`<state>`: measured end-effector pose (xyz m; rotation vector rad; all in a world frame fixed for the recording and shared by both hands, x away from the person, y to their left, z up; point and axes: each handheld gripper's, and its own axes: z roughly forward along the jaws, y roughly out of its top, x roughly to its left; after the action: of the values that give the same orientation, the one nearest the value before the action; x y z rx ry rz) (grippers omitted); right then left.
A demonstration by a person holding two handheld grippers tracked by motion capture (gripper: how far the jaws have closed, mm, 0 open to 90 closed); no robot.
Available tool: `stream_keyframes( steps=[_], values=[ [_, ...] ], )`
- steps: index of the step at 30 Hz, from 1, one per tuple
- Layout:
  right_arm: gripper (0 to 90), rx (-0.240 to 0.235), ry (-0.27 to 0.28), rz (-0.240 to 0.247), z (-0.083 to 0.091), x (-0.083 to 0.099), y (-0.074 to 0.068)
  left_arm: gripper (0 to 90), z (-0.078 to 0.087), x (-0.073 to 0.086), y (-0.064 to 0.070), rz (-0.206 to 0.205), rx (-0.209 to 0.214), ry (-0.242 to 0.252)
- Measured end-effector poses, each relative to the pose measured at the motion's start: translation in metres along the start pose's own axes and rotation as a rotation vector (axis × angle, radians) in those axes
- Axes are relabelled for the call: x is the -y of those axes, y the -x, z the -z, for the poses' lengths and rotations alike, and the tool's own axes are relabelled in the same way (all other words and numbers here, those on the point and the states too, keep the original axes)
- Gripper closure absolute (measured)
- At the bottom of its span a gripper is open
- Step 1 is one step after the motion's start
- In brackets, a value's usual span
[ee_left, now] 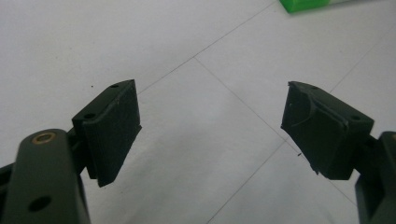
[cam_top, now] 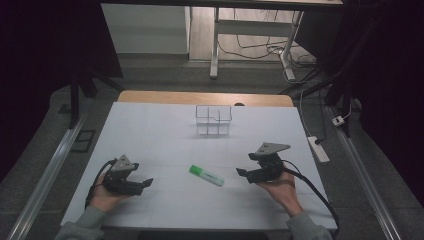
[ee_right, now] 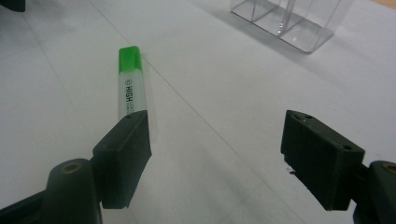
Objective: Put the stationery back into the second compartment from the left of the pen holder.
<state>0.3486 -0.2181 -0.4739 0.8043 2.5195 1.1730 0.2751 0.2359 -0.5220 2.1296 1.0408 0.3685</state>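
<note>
Since the green highlighter (cam_top: 206, 175) lies flat on the white desk (cam_top: 150, 135) between the two hands, slightly nearer the right one, either could reach it, yet the right tongs (cam_top: 243, 173) look better placed: their jaws stand spread and empty, pointed toward the pen's near end, with one jaw just in front of the barrel in the right gripper view (ee_right: 129, 84). The left tongs (cam_top: 147, 183) rest low on the desk, likewise released with nothing between the jaws, the highlighter's green tip just beyond them (ee_left: 308, 4). A clear divided organizer (cam_top: 213, 120) stands upright at the far middle of the desk, well apart from the pen, probably waiting as its destination, its open top making a drop-in easy.
</note>
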Motion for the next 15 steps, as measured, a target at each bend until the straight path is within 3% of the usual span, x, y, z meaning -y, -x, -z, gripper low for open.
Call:
stream_keyframes(
  steps=[15],
  values=[
    [23.9,-0.047,-0.007,0.029,-0.018,-0.019,-0.010,19.1,-0.002,-0.001,0.002,-0.013,0.004,-0.007]
  ],
)
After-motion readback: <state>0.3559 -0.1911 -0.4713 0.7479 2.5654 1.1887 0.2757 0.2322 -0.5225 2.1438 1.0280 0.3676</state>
